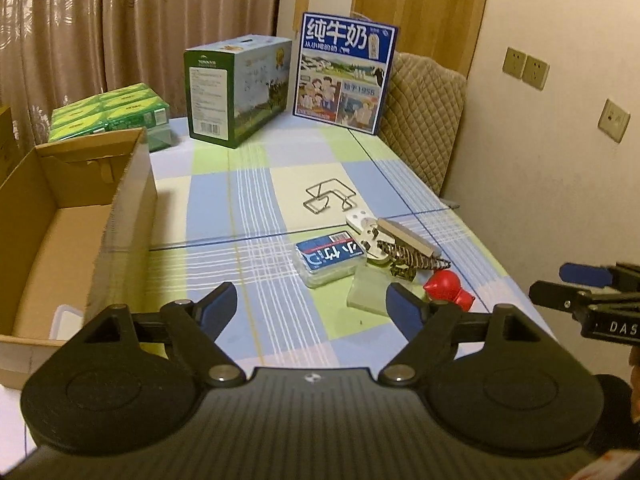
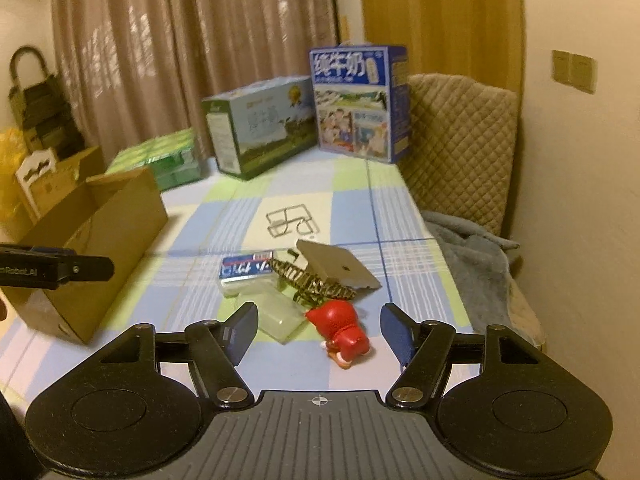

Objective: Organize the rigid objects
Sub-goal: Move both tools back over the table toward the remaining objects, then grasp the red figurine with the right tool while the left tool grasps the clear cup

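A small pile lies on the checked tablecloth: a blue-labelled clear case (image 1: 330, 257) (image 2: 247, 272), a clear plastic box (image 1: 369, 292) (image 2: 280, 314), a red toy figure (image 1: 448, 290) (image 2: 340, 330), a striped toy animal (image 1: 408, 259) (image 2: 312, 282), a grey flat block (image 1: 406, 236) (image 2: 340, 266) and a wire puzzle (image 1: 329, 197) (image 2: 290, 220). My left gripper (image 1: 312, 306) is open and empty, just short of the pile. My right gripper (image 2: 318, 330) is open, with the red toy between its fingers' line, not gripped.
An open cardboard box (image 1: 72, 240) (image 2: 100, 240) stands at the left. At the back are green packs (image 1: 108, 114), a green-white carton (image 1: 236, 88) and a blue milk carton (image 1: 344, 74). A padded chair (image 2: 456, 140) and grey blanket (image 2: 472, 264) border the right edge.
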Available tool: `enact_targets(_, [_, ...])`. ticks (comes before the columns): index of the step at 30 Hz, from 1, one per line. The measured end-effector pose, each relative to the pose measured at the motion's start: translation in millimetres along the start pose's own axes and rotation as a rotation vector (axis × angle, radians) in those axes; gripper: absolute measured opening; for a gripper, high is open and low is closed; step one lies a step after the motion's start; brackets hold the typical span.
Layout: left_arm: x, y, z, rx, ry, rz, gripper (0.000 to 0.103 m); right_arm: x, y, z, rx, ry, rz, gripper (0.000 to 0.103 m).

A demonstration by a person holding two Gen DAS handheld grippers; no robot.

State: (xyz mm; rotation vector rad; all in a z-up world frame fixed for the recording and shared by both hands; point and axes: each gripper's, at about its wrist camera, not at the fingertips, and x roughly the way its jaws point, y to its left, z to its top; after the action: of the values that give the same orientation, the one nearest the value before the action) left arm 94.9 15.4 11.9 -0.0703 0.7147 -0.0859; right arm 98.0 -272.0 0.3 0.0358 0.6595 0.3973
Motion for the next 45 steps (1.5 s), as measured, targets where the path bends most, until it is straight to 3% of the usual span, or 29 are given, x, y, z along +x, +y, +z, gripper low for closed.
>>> enact_targets(11, [52,-22,-11,0.077,0.047,0.01,0.088,68,-21,13,-0.147,0.134,0.062,0.065])
enact_targets(25, [113,-26,-19,0.127,0.106,-0.02,0.089,155,-35,7,-0.179,0.303,0.145,0.065])
enact_targets(33, [130,-22,-24,0.11,0.122,-0.038,0.089,177,-35,1,-0.185,0.326,0.128,0.064])
enact_targets(37, [135,-22,-24,0.093,0.122,-0.052,0.089,183,-34,-2,-0.179,0.331,0.12,0.047])
enact_targets(45, [145,-37,-23,0.136,0.109,-0.092,0.089,168,-38,-2,-0.109,0.289,0.075,0.043])
